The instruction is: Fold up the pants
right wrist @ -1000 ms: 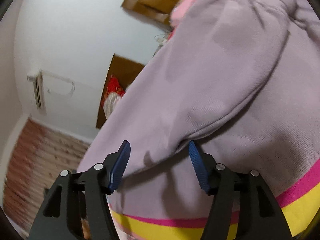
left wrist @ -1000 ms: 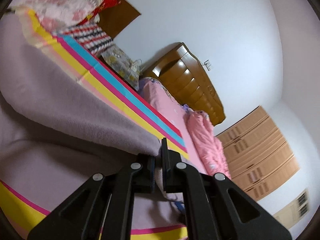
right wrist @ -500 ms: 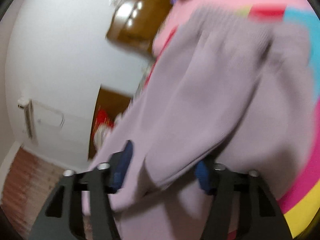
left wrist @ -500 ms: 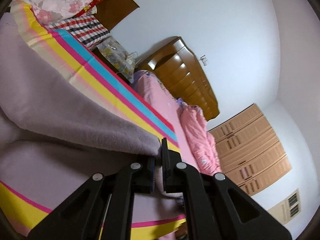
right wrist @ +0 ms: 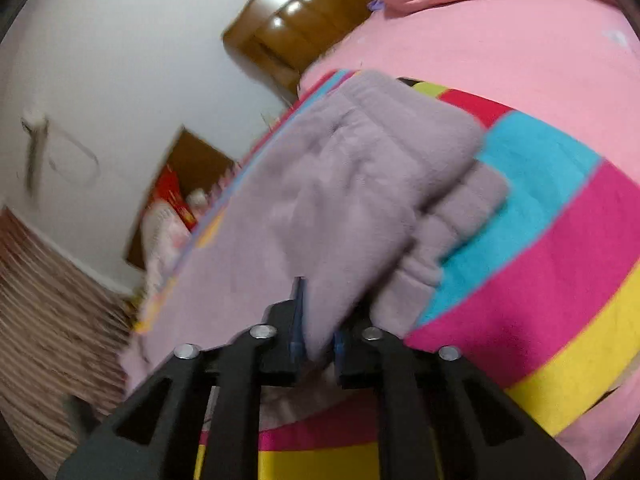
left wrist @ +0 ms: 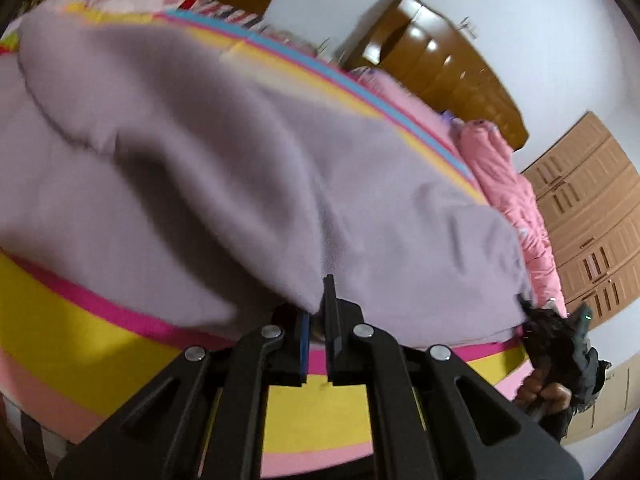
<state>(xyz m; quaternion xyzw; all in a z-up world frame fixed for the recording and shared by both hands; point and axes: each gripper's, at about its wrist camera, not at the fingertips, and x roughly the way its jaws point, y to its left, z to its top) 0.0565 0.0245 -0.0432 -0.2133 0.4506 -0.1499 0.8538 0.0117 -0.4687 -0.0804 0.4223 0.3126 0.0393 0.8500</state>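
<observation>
Both views are evenly and softly lit by room light, bright on the white wall (left wrist: 400, 8). Motion blur smears nearly everything ahead of the jaws: the lilac pants (left wrist: 224, 168) lose their weave, and the striped blanket (right wrist: 532, 240) edges run soft. Glare spots shine on the wooden headboard (right wrist: 304, 4). Fisheye bending curves all lines, and the corners fall black.

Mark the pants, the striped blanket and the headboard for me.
pants (right wrist: 360, 200): right wrist view, folded upper layer.
striped blanket (right wrist: 540, 264): right wrist view, magenta stripe.
headboard (left wrist: 432, 64): left wrist view, brown wooden front.
</observation>
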